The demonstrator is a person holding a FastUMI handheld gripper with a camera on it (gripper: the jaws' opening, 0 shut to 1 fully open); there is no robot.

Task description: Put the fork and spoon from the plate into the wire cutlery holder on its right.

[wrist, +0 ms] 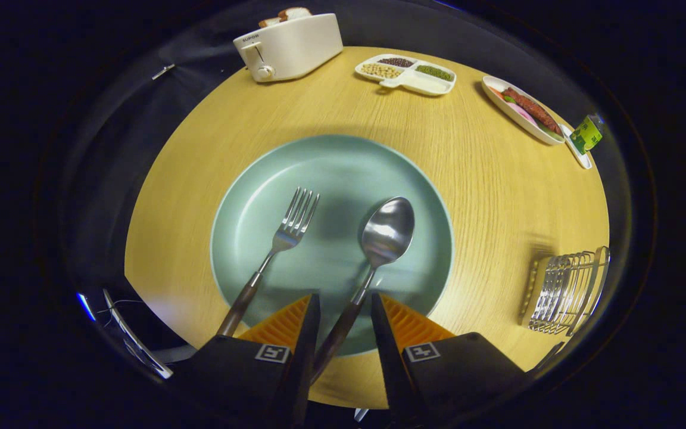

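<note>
Two utensils lie on the plate [242, 196]; the spoon [379, 244] handle is straddled by spread jaws, unpinched. Closing is called for next.

We see warm, even light from above – soft shadows pool on the plate [271, 196] beside the spoon [386, 229]. Fisheye bending warps the table [498, 196] edge, and the wire holder [566, 292] looks smeared, perhaps motion blur.

A staged dining setup in a booth: a round wooden table [498, 196] carries a toaster [289, 47] with bread slices, a divided dish of beans [405, 72], a plate of food [524, 110] and a wire cutlery holder [566, 292], with dark cloth behind.
</note>
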